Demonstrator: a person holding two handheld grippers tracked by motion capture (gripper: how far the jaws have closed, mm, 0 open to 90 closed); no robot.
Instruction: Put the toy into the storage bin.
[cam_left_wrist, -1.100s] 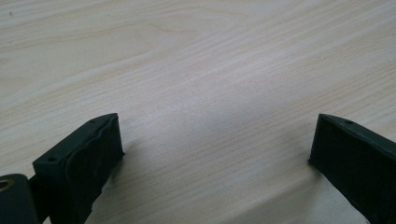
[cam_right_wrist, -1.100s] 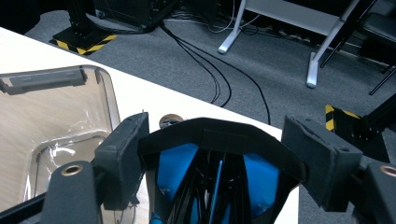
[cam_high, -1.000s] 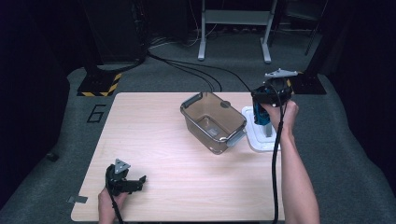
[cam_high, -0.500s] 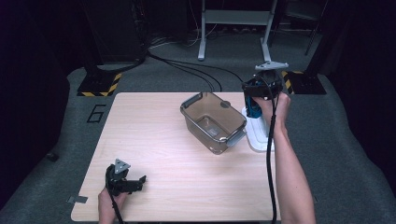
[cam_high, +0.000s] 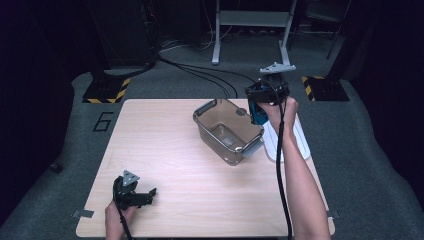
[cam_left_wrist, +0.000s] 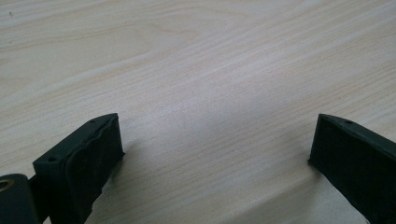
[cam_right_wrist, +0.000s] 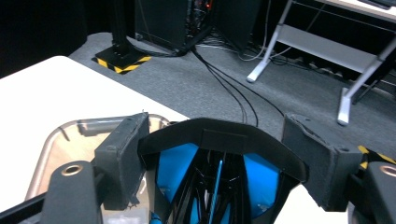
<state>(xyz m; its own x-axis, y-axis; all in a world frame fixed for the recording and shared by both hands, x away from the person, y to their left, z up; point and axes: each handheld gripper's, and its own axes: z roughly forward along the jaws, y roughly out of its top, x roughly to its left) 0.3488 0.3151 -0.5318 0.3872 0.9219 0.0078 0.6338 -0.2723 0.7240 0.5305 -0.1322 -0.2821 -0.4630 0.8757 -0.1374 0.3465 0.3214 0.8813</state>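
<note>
My right gripper (cam_high: 258, 111) hangs above the right rim of a clear plastic bin (cam_high: 200, 125) and is shut on a blue and black object (cam_high: 257, 115). In the right gripper view the jaws (cam_right_wrist: 219, 154) press on both sides of that object's (cam_right_wrist: 177, 163) black band, with the bin (cam_right_wrist: 60, 140) below at the left. My left gripper (cam_high: 148, 193) rests on the wooden table (cam_high: 150, 140) near its front left corner. Its jaws (cam_left_wrist: 215, 154) stand wide open over bare wood, with nothing between them.
A white lid (cam_high: 300, 141) lies flat on the table just right of the bin, partly under my right forearm. The bin has grey handles (cam_high: 205, 107) and a small clear item on its bottom. Cables and metal stands are on the floor beyond the table.
My right gripper has risen and moved left with the blue and black object, from over the white lid to the bin's right rim. The left gripper has stayed put.
</note>
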